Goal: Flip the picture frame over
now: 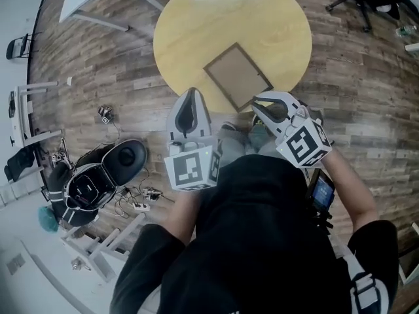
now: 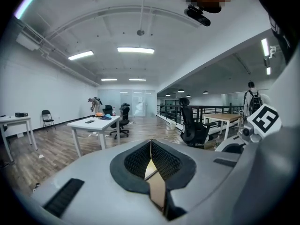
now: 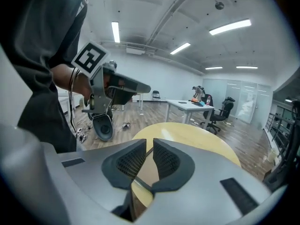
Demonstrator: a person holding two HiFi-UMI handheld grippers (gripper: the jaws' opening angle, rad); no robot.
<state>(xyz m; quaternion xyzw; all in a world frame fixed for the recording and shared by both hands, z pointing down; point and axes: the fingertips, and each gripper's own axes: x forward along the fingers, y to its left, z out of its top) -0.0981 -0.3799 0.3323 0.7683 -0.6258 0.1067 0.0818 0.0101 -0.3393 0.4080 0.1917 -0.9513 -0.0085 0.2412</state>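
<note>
Left hand-held gripper (image 1: 189, 97) was closed, jaws together, empty, at the round yellow worktop's (image 1: 190, 31) near edge. Right hand-held gripper (image 1: 262, 104) was almost fully closed, holding nothing, just beside the picture frame (image 1: 237, 76), which lay flat on the worktop.

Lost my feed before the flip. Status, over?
Left gripper shut, empty. Right gripper shut, empty. Picture frame flat on table, untouched. Nothing blocking it.
</note>
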